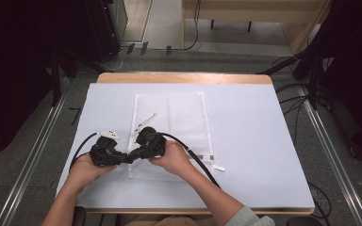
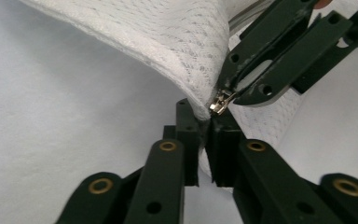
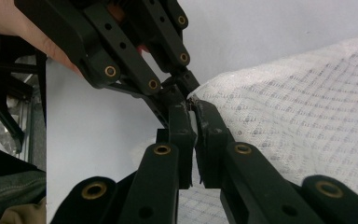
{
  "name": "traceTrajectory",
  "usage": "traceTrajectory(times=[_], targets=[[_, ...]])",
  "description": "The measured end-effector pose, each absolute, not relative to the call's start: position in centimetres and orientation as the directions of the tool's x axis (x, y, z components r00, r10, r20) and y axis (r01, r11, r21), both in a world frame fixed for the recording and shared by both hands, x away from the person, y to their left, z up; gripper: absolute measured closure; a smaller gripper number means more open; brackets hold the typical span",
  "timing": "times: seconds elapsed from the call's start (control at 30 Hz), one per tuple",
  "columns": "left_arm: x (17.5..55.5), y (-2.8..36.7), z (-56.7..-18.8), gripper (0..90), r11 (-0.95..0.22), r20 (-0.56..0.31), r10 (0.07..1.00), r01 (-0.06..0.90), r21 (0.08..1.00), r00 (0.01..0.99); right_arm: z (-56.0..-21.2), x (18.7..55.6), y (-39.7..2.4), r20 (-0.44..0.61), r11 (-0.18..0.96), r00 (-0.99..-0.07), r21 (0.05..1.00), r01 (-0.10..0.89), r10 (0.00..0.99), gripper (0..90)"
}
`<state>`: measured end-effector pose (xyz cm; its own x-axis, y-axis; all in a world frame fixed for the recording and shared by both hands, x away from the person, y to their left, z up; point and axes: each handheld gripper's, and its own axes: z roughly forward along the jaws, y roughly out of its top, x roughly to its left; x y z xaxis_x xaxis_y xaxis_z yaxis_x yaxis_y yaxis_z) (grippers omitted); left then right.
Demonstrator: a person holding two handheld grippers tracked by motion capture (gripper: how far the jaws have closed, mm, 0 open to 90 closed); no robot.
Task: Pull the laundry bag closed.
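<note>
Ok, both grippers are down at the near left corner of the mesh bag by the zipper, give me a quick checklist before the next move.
1. Left gripper clamped on the mesh bag edge: ok, its jaws are shut on the fabric just below the zipper pull.
2. Right gripper on the zipper pull: ok, its jaw tips pinch the metal tab.
3. Grippers free of each other: not ok, in the right gripper view their tips meet at the bag corner.
4. Bag flat on the table: not ok, the held corner is lifted.
5. Zipper track free along the edge: cannot tell.
6. Loose tag clear of the hands: ok.
</note>
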<state>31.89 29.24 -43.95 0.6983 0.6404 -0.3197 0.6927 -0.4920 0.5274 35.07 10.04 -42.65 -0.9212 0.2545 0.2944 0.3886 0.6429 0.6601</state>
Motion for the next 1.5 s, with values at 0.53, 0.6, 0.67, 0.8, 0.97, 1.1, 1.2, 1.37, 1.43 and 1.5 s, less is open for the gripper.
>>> traceTrajectory(times=[0.53, 0.6, 0.67, 0.8, 0.97, 1.1, 1.2, 1.37, 1.43, 1.5], targets=[[32.0, 29.1, -43.5, 88.4, -0.480, -0.330, 0.660, 0.716, 0.507, 0.675, -43.8, 35.3, 9.4, 0.327, 0.597, -0.893, 0.664, 0.450, 0.309, 88.3], [32.1, 29.1, -43.5, 88.5, -0.482, -0.332, 0.659, 0.718, 0.502, 0.675, -44.0, 35.4, 9.2, 0.336, 0.590, -0.889, 0.666, 0.457, 0.310, 88.3], [32.0, 29.1, -43.4, 88.6, -0.479, -0.330, 0.662, 0.718, 0.505, 0.673, -44.1, 35.3, 9.0, 0.324, 0.590, -0.892, 0.669, 0.452, 0.316, 88.4], [32.1, 29.5, -43.4, 88.6, -0.478, -0.337, 0.658, 0.720, 0.503, 0.673, -44.5, 35.6, 8.3, 0.332, 0.588, -0.877, 0.652, 0.479, 0.346, 88.4], [32.1, 29.5, -43.4, 88.3, -0.480, -0.333, 0.652, 0.711, 0.513, 0.681, -44.5, 35.4, 8.1, 0.305, 0.597, -0.891, 0.663, 0.452, 0.337, 88.3], [32.0, 29.7, -43.4, 88.2, -0.475, -0.336, 0.652, 0.711, 0.519, 0.680, -44.6, 35.5, 7.9, 0.311, 0.592, -0.886, 0.661, 0.461, 0.343, 88.3], [31.9, 29.7, -43.4, 88.1, -0.487, -0.330, 0.644, 0.702, 0.519, 0.690, -44.7, 35.5, 7.8, 0.298, 0.599, -0.896, 0.668, 0.442, 0.329, 88.3], [31.9, 29.7, -43.4, 88.0, -0.490, -0.330, 0.641, 0.701, 0.518, 0.693, -44.5, 35.3, 7.5, 0.299, 0.599, -0.892, 0.662, 0.450, 0.340, 88.3], [31.9, 29.7, -43.4, 88.0, -0.487, -0.334, 0.641, 0.703, 0.519, 0.691, -44.6, 35.3, 7.4, 0.293, 0.600, -0.894, 0.665, 0.445, 0.338, 88.2], [31.9, 29.7, -43.4, 88.0, -0.491, -0.331, 0.641, 0.701, 0.518, 0.693, -44.7, 35.4, 7.2, 0.296, 0.599, -0.892, 0.662, 0.450, 0.343, 88.3]])
